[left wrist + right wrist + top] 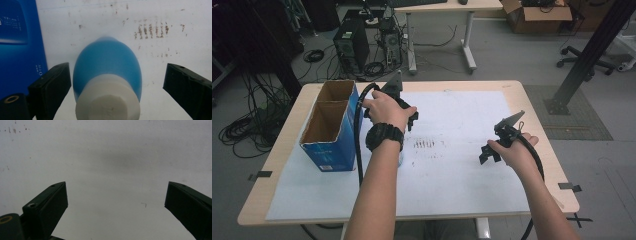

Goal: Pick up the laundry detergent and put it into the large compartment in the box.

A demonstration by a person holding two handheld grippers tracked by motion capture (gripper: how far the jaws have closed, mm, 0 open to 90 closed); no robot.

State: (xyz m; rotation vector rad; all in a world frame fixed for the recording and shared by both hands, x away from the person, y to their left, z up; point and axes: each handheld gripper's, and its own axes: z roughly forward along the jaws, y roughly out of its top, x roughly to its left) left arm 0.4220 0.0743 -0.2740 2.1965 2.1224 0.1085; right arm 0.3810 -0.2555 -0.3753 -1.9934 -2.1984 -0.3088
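Left gripper: jaws spread, no pad pressing; a blue bulb with a white cap sits between them, close by the left jaw, clear of the right. Blue cardboard box: just beyond the left jaw, open-topped. White sheet: beneath, with brown smudges past the bulb. Right gripper: well apart over bare sheet, jaws spread, nothing between.

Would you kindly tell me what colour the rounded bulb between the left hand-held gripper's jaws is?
The bulb is blue with a white base, clearest in the left gripper view.
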